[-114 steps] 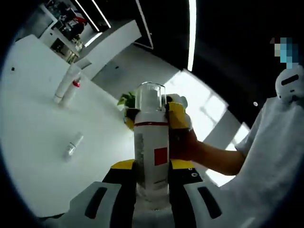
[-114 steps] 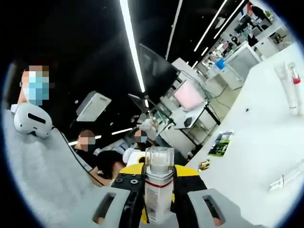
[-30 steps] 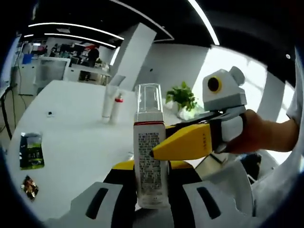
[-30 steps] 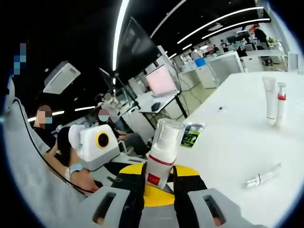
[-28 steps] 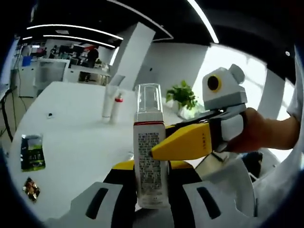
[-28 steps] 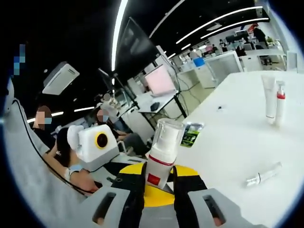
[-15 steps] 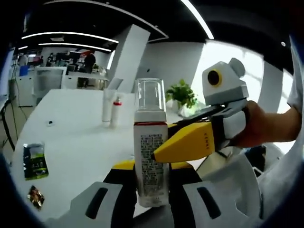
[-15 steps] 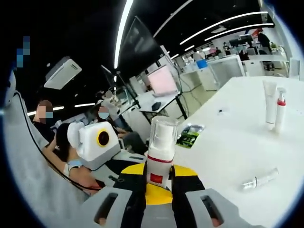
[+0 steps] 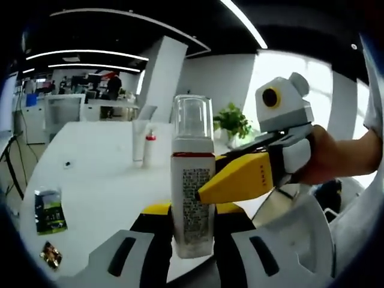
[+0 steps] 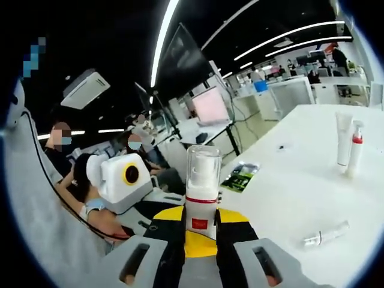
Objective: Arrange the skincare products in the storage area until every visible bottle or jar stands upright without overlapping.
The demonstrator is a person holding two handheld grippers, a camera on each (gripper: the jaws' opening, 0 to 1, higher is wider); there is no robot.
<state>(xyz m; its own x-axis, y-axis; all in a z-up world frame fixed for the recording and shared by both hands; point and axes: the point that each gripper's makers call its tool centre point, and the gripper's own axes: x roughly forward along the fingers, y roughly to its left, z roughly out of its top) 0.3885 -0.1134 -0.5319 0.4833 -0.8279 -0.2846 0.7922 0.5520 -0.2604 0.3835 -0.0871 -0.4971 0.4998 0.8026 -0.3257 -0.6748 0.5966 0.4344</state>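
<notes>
Bottle (image 9: pixel 192 192) glossy white plastic (cap clear); table (image 9: pixel 102 180) smooth, matt white.

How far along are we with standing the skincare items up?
Done: a white tube and a red-collared pump bottle stand upright on the table. In hand: both hand-held grippers clamp the foam bottle. Left: place it and raise the small lying tube.
</notes>
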